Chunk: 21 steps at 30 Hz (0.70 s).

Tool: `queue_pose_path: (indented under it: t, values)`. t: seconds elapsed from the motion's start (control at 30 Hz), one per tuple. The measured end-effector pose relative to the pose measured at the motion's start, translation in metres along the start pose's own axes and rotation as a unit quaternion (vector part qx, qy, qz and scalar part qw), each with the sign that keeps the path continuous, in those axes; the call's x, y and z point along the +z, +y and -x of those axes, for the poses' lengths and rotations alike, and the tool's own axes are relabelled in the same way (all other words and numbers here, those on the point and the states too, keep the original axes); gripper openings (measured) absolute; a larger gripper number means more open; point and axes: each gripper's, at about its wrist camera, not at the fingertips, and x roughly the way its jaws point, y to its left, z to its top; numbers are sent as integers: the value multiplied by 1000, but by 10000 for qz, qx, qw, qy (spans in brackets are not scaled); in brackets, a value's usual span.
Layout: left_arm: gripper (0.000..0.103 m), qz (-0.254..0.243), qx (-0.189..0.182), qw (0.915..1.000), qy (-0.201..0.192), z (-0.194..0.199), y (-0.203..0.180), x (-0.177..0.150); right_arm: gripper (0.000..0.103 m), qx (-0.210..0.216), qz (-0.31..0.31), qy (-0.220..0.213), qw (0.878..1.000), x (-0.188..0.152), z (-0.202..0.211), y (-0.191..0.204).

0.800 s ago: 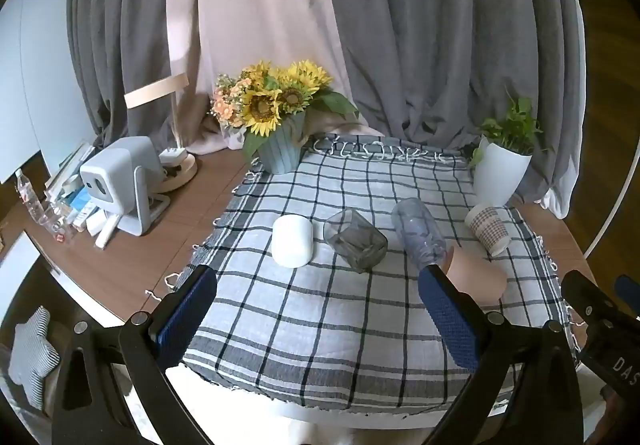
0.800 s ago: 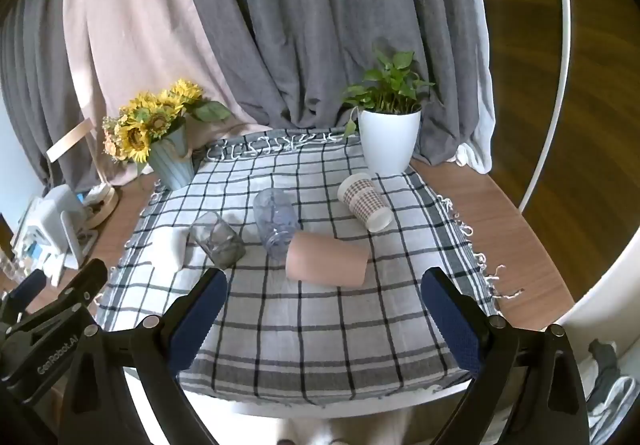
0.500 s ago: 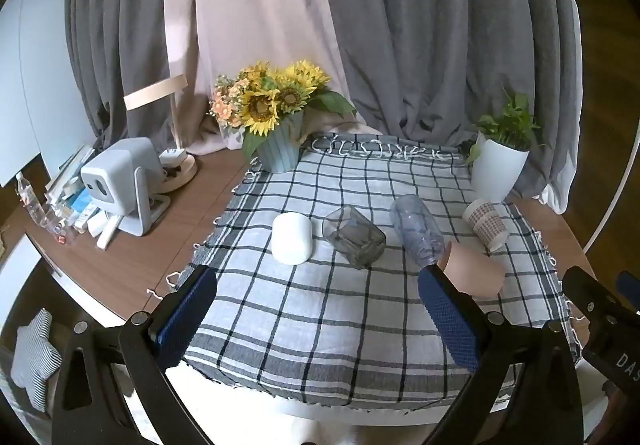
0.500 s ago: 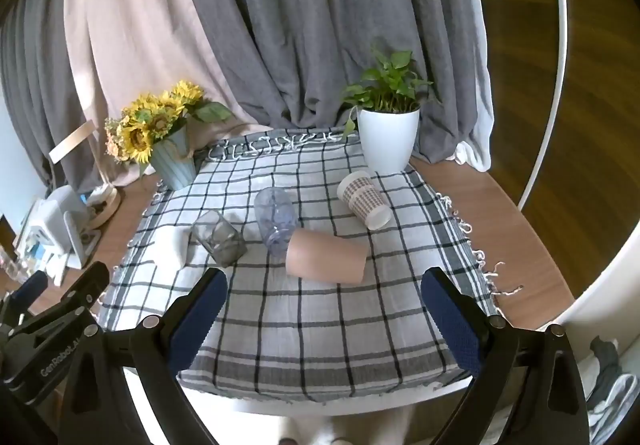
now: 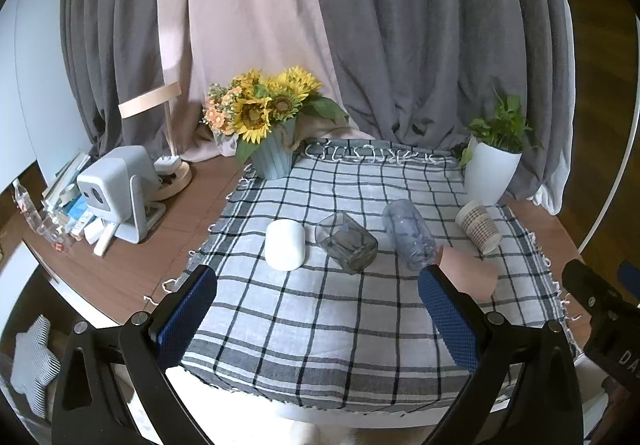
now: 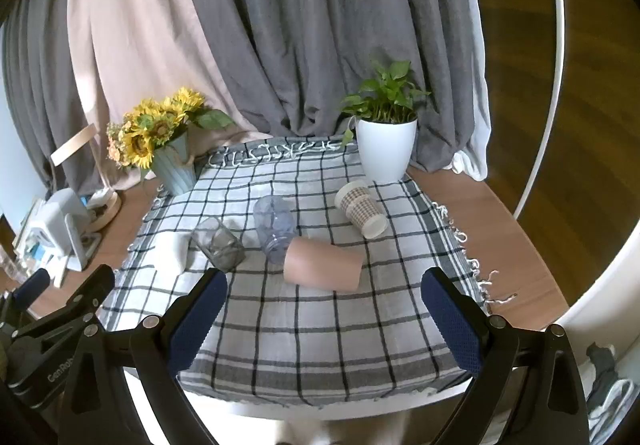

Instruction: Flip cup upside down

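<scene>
Several cups lie on their sides on the checked cloth point(image 5: 320, 309): a white cup point(image 5: 285, 249), a grey square glass point(image 5: 347, 242), a clear bluish glass point(image 5: 409, 234), a pink cup point(image 5: 470, 275) and a patterned paper cup point(image 5: 479, 226). In the right wrist view the same row shows as the white cup point(image 6: 171, 251), grey glass point(image 6: 218, 244), clear glass point(image 6: 275, 228), pink cup point(image 6: 323, 264) and paper cup point(image 6: 361, 210). My left gripper point(image 5: 316, 315) is open and empty over the cloth's near edge. My right gripper point(image 6: 324, 321) is open and empty, short of the pink cup.
A sunflower vase point(image 5: 272, 153) stands at the cloth's far left corner and a white potted plant point(image 5: 494, 169) at the far right. A small white projector point(image 5: 116, 191), a lamp base and clutter sit on the wooden table at left. Curtains hang behind.
Both grippers have drawn back slightly and risen; the cups look a little farther away. Nothing on the cloth has moved.
</scene>
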Motion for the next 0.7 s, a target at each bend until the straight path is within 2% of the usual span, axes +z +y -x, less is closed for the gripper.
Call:
queue_pose_path:
  t: [0.7]
  values:
    - [103,79,-47,9999,-53,-5,-2,0,98,-71,-55,-20,10000,1,-7,-3]
